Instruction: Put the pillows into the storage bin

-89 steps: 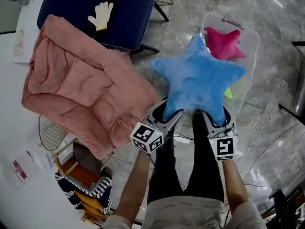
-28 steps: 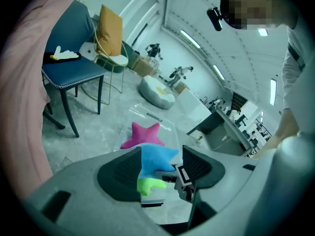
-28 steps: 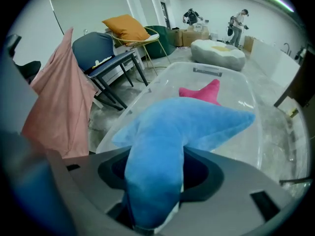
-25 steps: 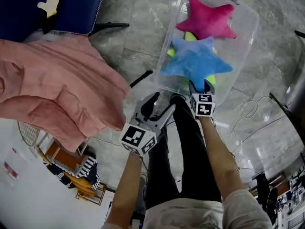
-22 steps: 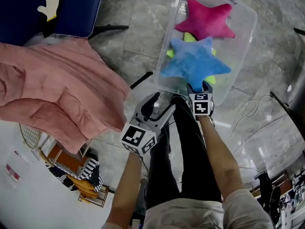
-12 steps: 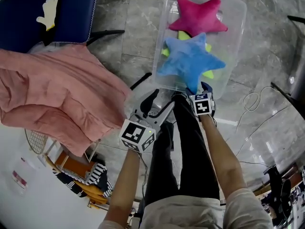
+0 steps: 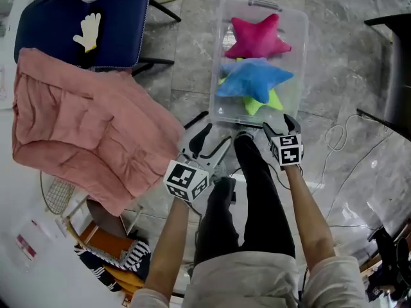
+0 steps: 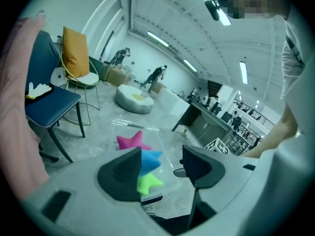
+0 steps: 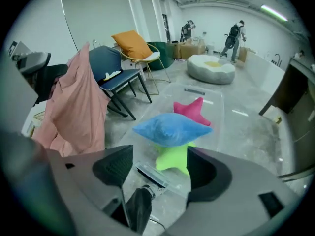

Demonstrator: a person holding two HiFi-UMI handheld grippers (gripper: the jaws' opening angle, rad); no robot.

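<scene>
The clear storage bin (image 7: 220, 63) stands on the floor ahead of me. A blue star pillow (image 7: 253, 82) lies in it on top of a green star pillow (image 7: 263, 102), and a pink star pillow (image 7: 257, 37) fills the far end. My right gripper (image 7: 276, 128) hangs just short of the bin's near edge. Its jaws have just been opening and now stand open with nothing between them. My left gripper (image 7: 209, 140) is open and empty, to the left of the bin's near corner. The blue star pillow (image 9: 170, 128) shows beyond the right jaws.
A pink quilt (image 7: 90, 127) is draped at the left, with a navy chair (image 7: 122, 24) carrying a white glove (image 7: 88, 31) behind it. The person's dark-trousered legs (image 7: 250, 191) stand below the grippers. A cable (image 7: 343, 136) loops on the marble floor to the right.
The right gripper has let go of the blue star pillow, which now rests in the bin on the green one. Both grippers have risen and drawn back from the bin.
</scene>
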